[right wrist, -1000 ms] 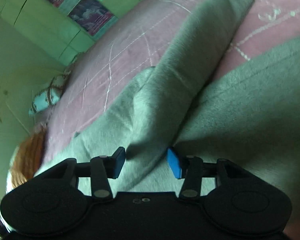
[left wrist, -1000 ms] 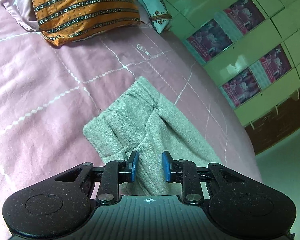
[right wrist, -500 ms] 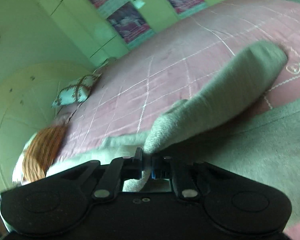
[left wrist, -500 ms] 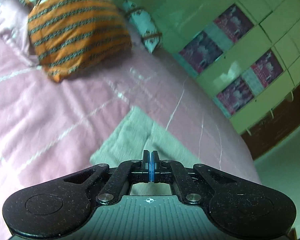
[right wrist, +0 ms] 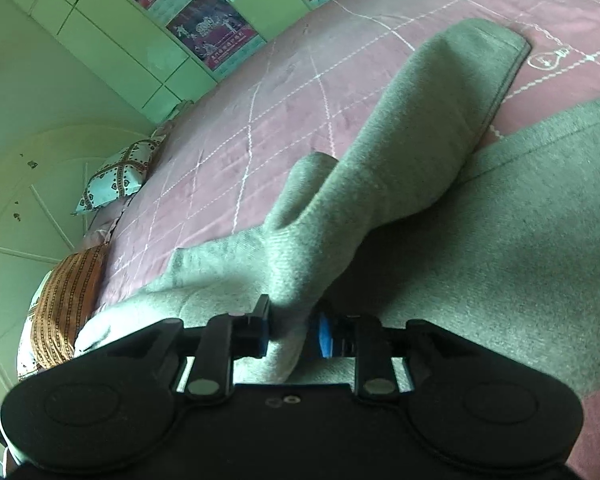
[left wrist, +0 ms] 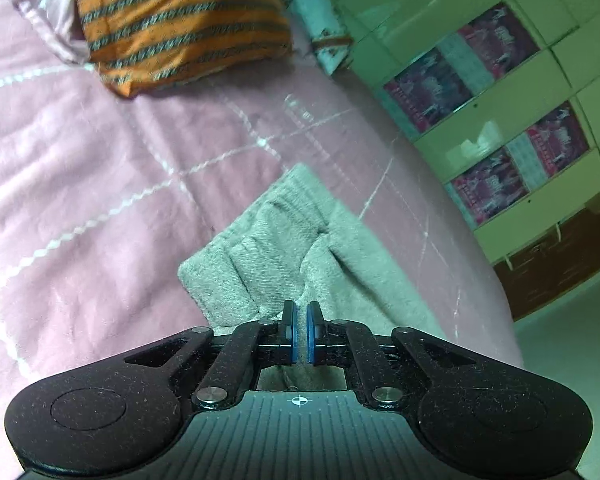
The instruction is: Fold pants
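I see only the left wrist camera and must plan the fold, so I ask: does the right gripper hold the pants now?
Observer: Yes, the right gripper is shut on a raised fold of the pants.
Operator: Where does the cloth go from there?
Observer: One leg runs away from the gripper across the bed cover, with its cuff at the far end.
Operator: And the other leg?
Observer: More grey cloth lies flat on the right, probably that leg; its end is out of frame.
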### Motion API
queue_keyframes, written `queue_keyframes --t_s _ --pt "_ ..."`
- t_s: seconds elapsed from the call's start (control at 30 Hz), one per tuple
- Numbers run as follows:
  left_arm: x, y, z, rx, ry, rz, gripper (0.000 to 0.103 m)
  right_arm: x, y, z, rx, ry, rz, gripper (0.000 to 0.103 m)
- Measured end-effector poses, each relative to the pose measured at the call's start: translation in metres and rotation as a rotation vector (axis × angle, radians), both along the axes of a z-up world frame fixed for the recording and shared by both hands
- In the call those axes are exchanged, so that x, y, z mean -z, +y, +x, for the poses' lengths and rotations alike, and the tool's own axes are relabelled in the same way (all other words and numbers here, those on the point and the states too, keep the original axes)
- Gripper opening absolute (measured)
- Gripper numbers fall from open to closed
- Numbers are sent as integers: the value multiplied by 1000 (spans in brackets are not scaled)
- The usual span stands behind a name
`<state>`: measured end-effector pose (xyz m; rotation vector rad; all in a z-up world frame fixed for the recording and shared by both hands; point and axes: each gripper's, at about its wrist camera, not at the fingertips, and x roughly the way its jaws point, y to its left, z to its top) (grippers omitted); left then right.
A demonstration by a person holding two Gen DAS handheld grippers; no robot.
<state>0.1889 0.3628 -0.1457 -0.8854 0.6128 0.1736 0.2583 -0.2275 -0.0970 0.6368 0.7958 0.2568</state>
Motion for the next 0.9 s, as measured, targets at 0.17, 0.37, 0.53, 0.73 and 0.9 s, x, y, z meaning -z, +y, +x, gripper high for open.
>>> queue_keyframes --t_s 0.17,0.37,0.53,0.73,0.9 --pt "-2 0 -1 -26 16 -21 7 9 2 3 21 42 39 31" --pt "0 0 -15 -42 -17 -27 35 10 -2 -5 51 47 77 33" --pt "1 3 7 -53 -9 -21 37 18 2 -1 37 61 75 26" --pt "-44 5 1 -30 -100 102 19 -15 10 -7 -15 -61 23 1" --pt "-24 13 -2 27 53 179 19 -7 16 -18 -78 -19 -7 1"
